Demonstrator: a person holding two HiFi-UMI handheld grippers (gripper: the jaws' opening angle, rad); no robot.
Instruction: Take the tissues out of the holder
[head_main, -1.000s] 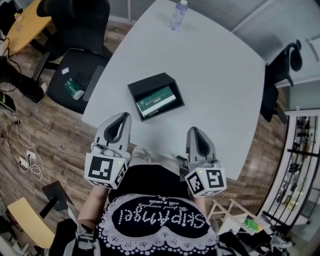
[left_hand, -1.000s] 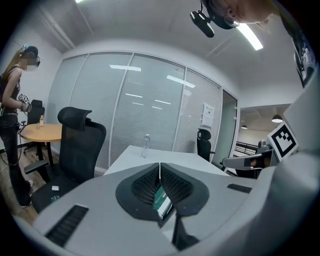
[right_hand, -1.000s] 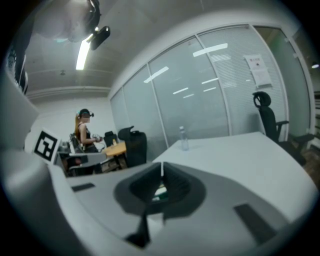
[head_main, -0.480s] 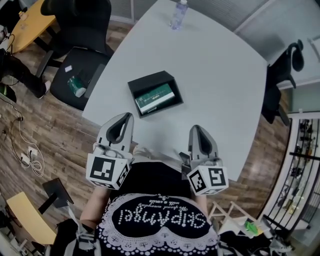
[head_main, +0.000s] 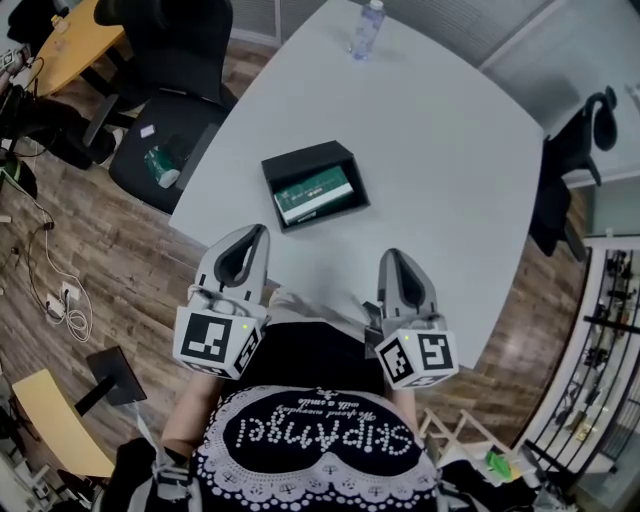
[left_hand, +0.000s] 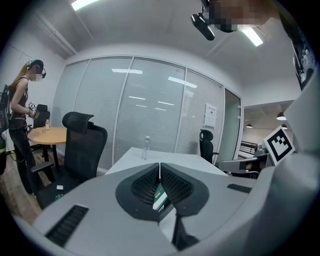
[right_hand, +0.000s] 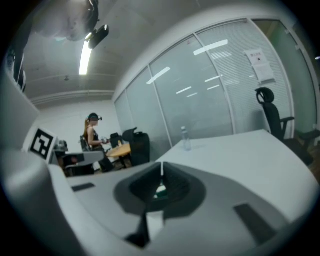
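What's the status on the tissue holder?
Left hand-held gripper and right hand-held gripper shut, empty. Tissues lying in black holder on table. Nothing in the way.

- Person's black shirt: large white lettering, upside down in the head view, reads roughly "SkipAngel"; the script line beside it is too small to read.
- Green tissue pack: white print, illegible.
- Notice on the glass wall: illegible.
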